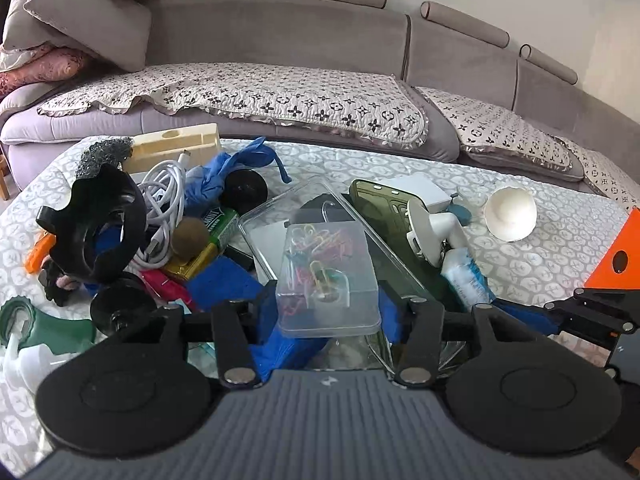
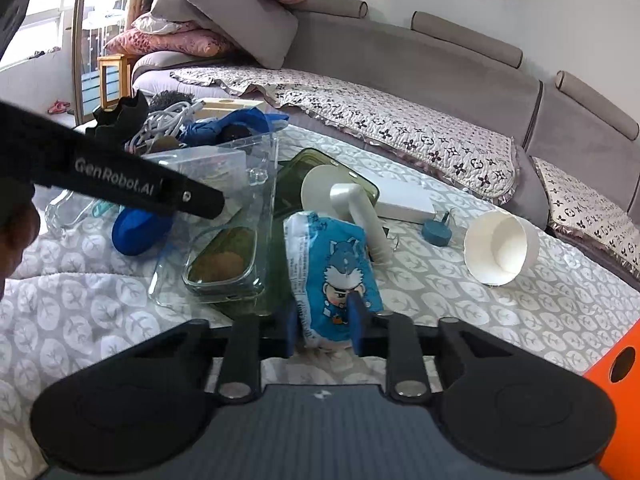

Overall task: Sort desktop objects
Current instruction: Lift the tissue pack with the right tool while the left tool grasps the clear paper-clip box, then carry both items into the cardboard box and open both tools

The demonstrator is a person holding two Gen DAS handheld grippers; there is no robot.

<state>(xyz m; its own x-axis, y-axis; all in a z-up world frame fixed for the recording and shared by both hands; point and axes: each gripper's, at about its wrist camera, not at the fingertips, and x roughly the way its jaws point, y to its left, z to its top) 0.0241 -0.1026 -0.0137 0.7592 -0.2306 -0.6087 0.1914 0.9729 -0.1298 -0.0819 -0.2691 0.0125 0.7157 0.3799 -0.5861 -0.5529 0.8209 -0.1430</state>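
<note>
A clear, rigid plastic box of coloured paper clips point(image 1: 328, 276), rectangular with rounded corners, was clamped between the blue pads of the left gripper point(image 1: 326, 312), above the heap near the middle of the quilted, leaf-patterned table cover point(image 1: 540, 256). A soft, crinkled blue-and-white tissue packet point(image 2: 334, 276), printed with a cartoon figure, was pinched between the fingers of the right gripper point(image 2: 325, 320), close to the near edge of the cover; its lower end was hidden behind the gripper body. Beside it were recorded a transparent phone case point(image 2: 224, 264), glossy and partly overlapped, an olive translucent phone case point(image 1: 384, 208), a white plastic handled fan point(image 2: 356, 208), a flat white box point(image 2: 404, 202) and a white paper cup point(image 2: 500, 248) lying on its side toward the right edge. Toward the left edge of the heap lay a coiled white cable point(image 1: 164, 200), a knotted blue cloth point(image 1: 236, 168), a black ribbed ring-shaped holder point(image 1: 100, 224), a cream block point(image 1: 176, 148) and a green tape dispenser point(image 1: 36, 324), cut off low. Items beneath the box could not be made out. A grey upholstered sofa point(image 1: 320, 40) with patterned covers curved along the far edge.
</note>
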